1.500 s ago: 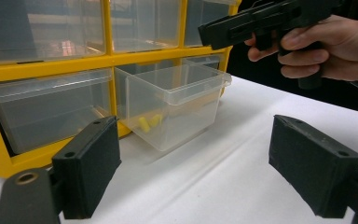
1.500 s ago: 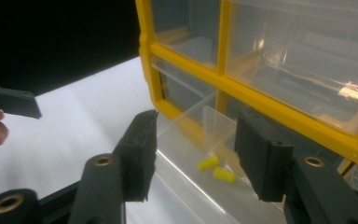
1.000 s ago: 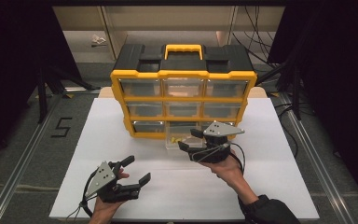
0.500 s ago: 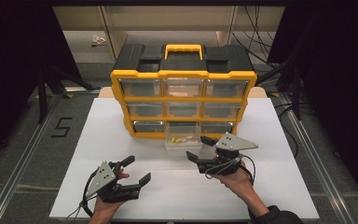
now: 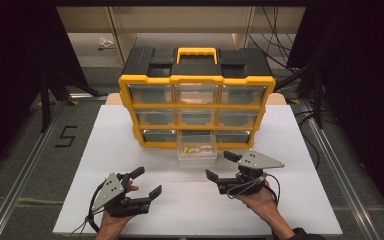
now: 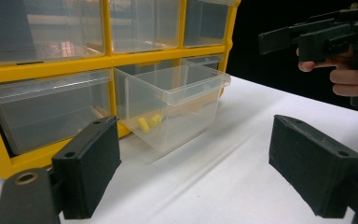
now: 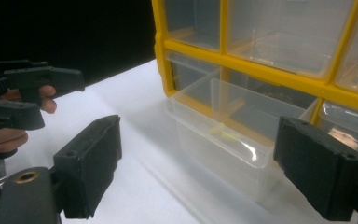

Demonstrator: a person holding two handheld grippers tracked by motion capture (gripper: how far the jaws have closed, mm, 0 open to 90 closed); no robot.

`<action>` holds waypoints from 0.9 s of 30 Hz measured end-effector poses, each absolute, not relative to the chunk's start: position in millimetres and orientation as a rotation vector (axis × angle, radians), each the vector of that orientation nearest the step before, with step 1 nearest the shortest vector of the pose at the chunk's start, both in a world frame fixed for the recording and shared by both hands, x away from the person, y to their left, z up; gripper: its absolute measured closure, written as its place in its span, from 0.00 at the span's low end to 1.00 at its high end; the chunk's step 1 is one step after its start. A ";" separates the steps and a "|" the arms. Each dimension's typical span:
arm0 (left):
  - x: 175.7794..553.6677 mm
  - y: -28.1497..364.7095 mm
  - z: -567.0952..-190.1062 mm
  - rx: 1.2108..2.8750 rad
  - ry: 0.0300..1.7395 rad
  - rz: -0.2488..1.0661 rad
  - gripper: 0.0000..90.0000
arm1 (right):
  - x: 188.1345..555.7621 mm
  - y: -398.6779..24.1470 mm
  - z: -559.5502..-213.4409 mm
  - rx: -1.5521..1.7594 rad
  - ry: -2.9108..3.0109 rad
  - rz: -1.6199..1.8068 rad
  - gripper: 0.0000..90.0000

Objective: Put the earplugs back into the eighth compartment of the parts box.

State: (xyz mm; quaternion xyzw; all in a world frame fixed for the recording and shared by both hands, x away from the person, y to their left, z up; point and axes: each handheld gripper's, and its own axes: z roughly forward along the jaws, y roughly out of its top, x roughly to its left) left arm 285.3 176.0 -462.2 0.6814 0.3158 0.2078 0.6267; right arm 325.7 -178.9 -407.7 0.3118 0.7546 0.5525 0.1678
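Clear drawer (image 5: 197, 151) pulled out, just left-ahead of right hand-held gripper (image 5: 223, 166), untouched.

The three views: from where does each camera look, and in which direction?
High view: above the table's near side, looking forward and down at the yellow organizer; both hands and grippers enter below.
Left gripper view: low between its black jaws, facing the pulled-out drawer; right gripper beyond.
Right gripper view: low, facing that drawer; left gripper beyond.
All share the drawer.
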 end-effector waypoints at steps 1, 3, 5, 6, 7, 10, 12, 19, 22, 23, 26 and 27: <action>285.3 176.0 -462.2 1.562 0.724 0.476 0.18 | 324.6 -179.8 -408.5 0.887 2.145 1.569 0.18; 285.3 176.0 -462.2 1.562 0.724 0.476 0.18 | 322.2 -182.1 -409.8 0.885 2.132 1.567 0.18; 285.3 176.1 -462.2 1.561 0.725 0.475 0.18 | 319.9 -184.6 -410.6 0.886 2.121 1.574 0.18; 285.3 176.1 -462.2 1.562 0.724 0.475 0.18 | 318.8 -185.8 -411.0 0.885 2.116 1.575 0.18; 285.3 176.0 -462.2 1.562 0.723 0.474 0.18 | 317.7 -186.8 -411.4 0.884 2.115 1.573 0.18; 285.2 176.0 -462.2 1.563 0.719 0.471 0.18 | 314.3 -189.3 -413.7 0.889 2.110 1.566 0.19; 285.1 175.7 -462.2 1.565 0.718 0.468 0.18 | 312.4 -191.0 -415.6 0.886 2.106 1.565 0.19; 285.1 175.5 -462.5 1.570 0.717 0.459 0.18 | 306.1 -199.1 -420.4 0.896 2.087 1.568 0.18; 285.1 175.4 -462.7 1.575 0.714 0.453 0.18 | 303.6 -202.9 -422.3 0.903 2.078 1.570 0.18; 285.1 175.2 -462.7 1.575 0.713 0.452 0.18 | 302.9 -204.1 -422.9 0.904 2.073 1.573 0.18; 285.4 175.0 -462.7 1.579 0.711 0.451 0.18 | 300.7 -207.2 -424.2 0.906 2.068 1.578 0.18; 285.4 175.0 -462.7 1.579 0.711 0.451 0.18 | 300.0 -207.9 -424.6 0.908 2.068 1.577 0.18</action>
